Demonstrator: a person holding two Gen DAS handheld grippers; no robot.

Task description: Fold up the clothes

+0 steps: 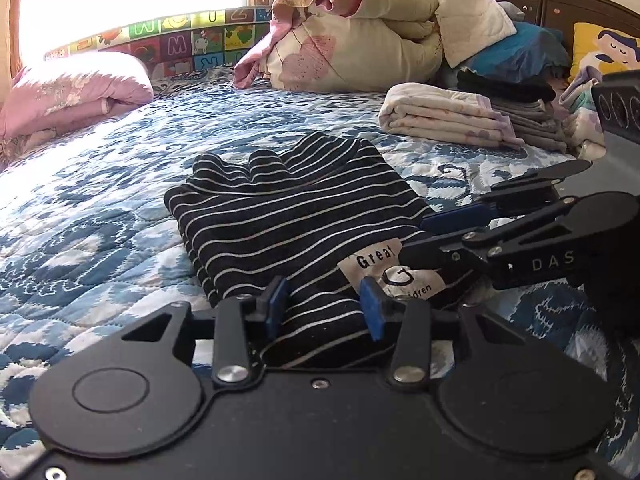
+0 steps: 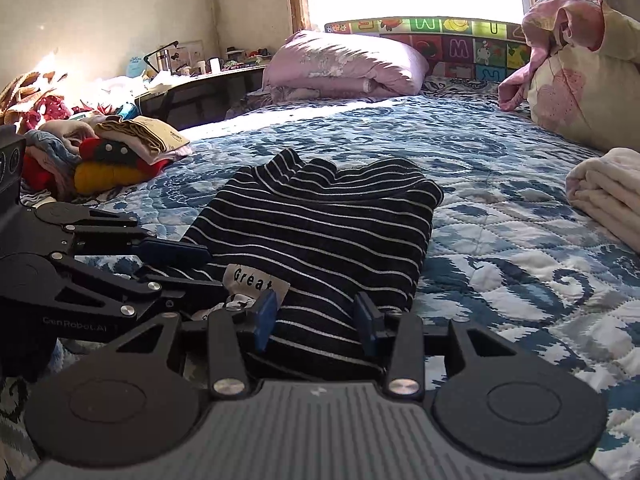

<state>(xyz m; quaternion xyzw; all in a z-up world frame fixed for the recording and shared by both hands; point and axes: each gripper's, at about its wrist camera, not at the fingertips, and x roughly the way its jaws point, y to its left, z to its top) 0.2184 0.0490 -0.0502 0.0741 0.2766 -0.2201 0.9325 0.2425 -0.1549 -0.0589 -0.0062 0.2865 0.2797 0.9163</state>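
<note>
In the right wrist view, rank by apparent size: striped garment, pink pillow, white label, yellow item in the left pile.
1. striped garment, nearest, so apparent only
2. pink pillow, farther away
3. yellow item
4. white label, partly hidden

Striped garment (image 1: 296, 216), black with thin white lines, folded on blue patterned quilt (image 1: 100, 208); white label reading "Great" near front edge. Left gripper (image 1: 325, 308), blue pads apart over garment's near edge. Right gripper (image 1: 416, 240) reaching in from right, tips at label. Folded pale blanket (image 1: 444, 118) behind. Pink pillow (image 1: 68, 88) far left.
</note>
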